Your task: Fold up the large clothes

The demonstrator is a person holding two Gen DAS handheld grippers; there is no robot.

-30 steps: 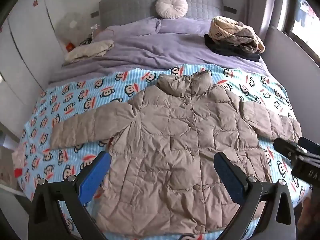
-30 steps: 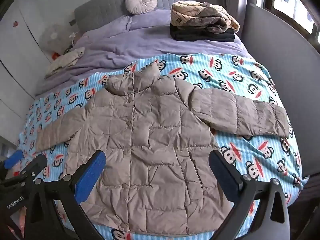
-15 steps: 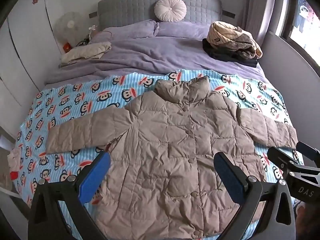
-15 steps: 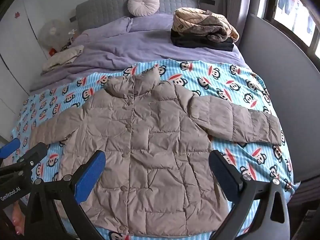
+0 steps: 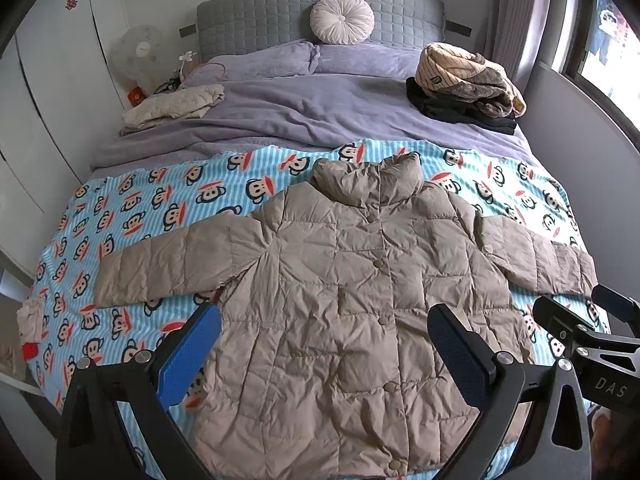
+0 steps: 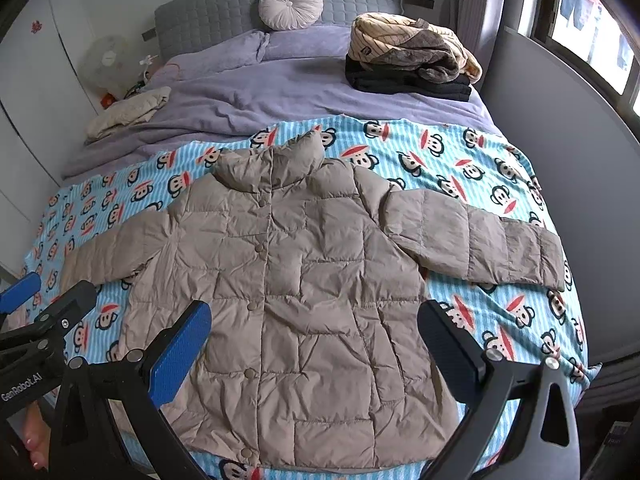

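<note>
1 taupe quilted puffer jacket (image 5: pixel 360 308), 1 round pleated white cushion (image 5: pixel 342 19), 2 lilac pillows (image 5: pixel 260 60), 1 white fan (image 5: pixel 138 54).

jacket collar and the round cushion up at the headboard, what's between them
In both wrist views: past the jacket collar comes a strip of monkey blanket, then rumpled purple duvet, then the pillows the cushion leans above.
</note>
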